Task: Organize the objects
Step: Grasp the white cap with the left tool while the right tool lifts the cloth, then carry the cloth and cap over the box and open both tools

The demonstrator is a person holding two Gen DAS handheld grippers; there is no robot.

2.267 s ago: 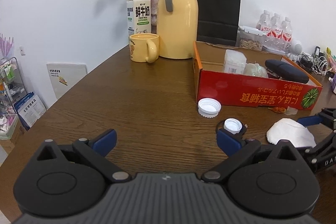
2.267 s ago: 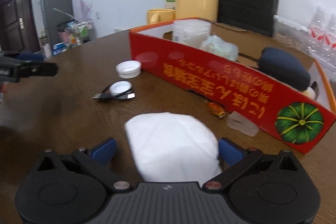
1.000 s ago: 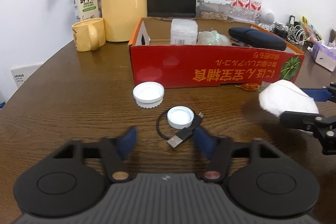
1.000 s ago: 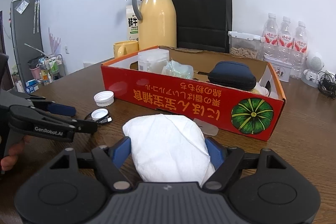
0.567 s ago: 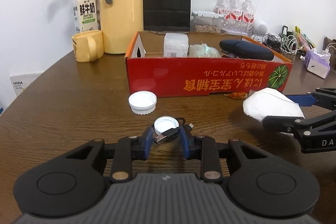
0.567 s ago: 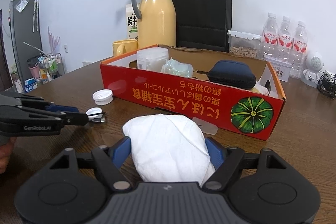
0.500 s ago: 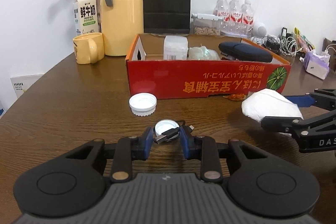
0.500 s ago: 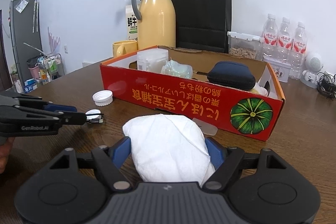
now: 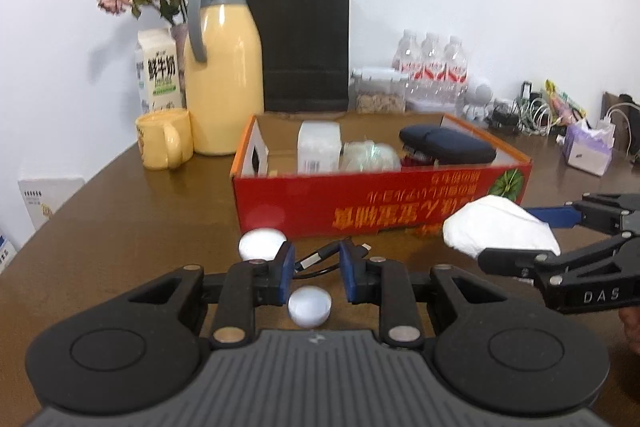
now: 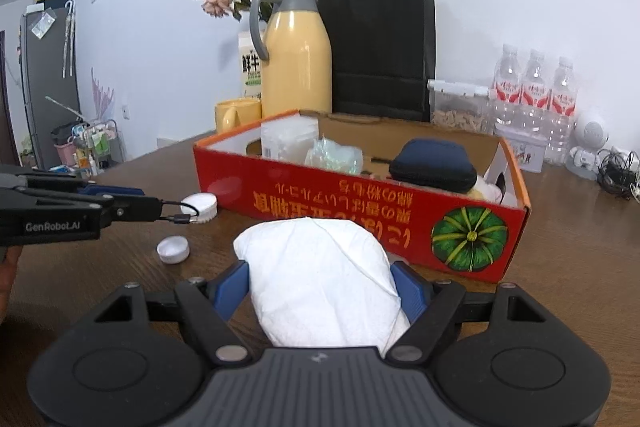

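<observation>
Left tool (image 9: 313, 269): blue pads closing on a short black USB cable (image 9: 320, 259), its coil and silver-tipped plug lifted clear of the brown wooden bench (image 9: 120, 211). Pads pressed on the cable from both sides.

Right tool (image 10: 322, 287): pads spread wide but pinching a puffy white cloth bundle (image 10: 320, 275), soft and creased, which bulged out forward of the pads, held above the bench.

A small white plastic bottle cap (image 9: 309, 306) lay on the bench directly under the left tool. A larger white ribbed cap (image 9: 262, 243) sat just beyond it on the left, near the front wall of the red cardboard box (image 9: 380, 203), which had orange lettering and a green pumpkin print.

Inside the box: a clear plastic tub (image 9: 319, 151) on the left, a crumpled clear bag (image 9: 370, 157) in the middle, a dark blue zip case (image 9: 446, 147) on the right. Bare cardboard floor at the far left corner.

Open bench lay to the left of the box, up to the yellow mug (image 9: 164, 139) and the tall yellow thermos jug (image 9: 222, 83). The rounded bench edge dropped away on the near left.

The left wrist view showed the pads' grip on the cable and a purple tissue pack (image 9: 588, 151) far right. The right wrist view showed the left tool from the side, the cable (image 10: 182, 213) hanging from its tip in front of the larger cap, plus a grey cabinet (image 10: 48, 83) far left.
</observation>
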